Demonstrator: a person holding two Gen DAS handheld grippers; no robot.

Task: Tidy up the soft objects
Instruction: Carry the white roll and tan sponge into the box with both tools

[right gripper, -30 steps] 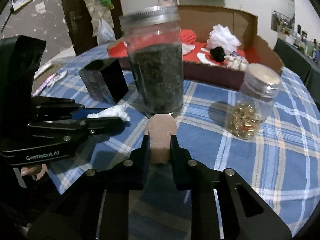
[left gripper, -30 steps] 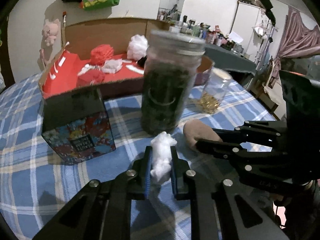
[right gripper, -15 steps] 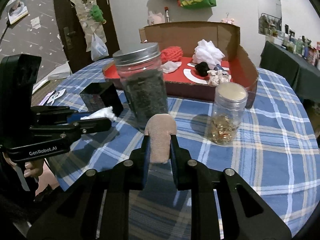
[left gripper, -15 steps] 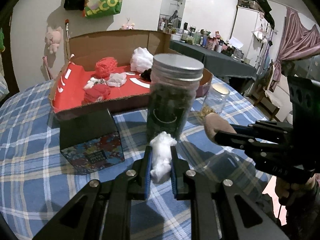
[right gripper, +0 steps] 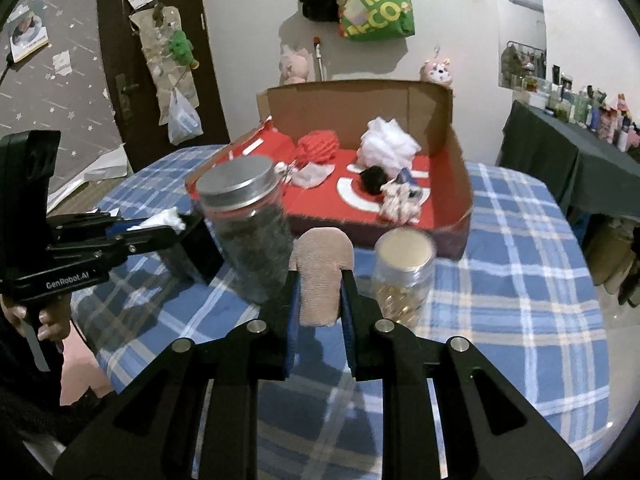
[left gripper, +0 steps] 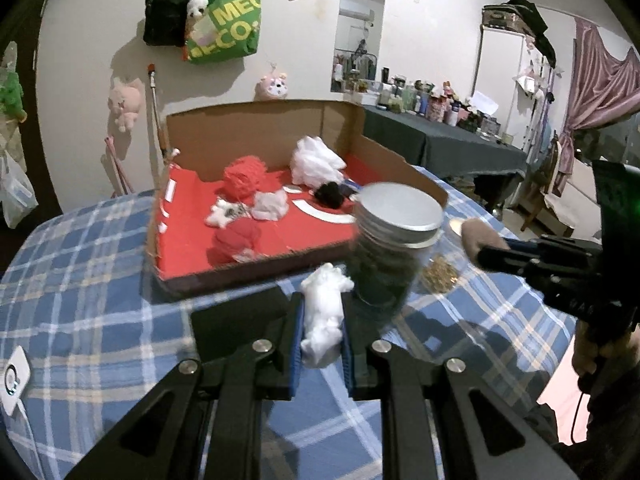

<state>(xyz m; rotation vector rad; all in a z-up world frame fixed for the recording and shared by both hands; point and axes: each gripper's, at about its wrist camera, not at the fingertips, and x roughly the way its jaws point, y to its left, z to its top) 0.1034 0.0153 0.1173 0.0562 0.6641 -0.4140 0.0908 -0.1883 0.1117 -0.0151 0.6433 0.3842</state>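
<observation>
The left gripper (left gripper: 322, 326) pinches a white cotton tuft (left gripper: 323, 308) and the right gripper (right gripper: 320, 304) a beige sponge-like pad (right gripper: 321, 276), both above the table's near edge; light, squashy things, best held mid-body.

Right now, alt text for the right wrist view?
Right tongs clamp a tan soft piece above a blue plaid tablecloth. Ahead: a dark-filled jar, a small jar, and a red-lined cardboard box of soft objects.
</observation>
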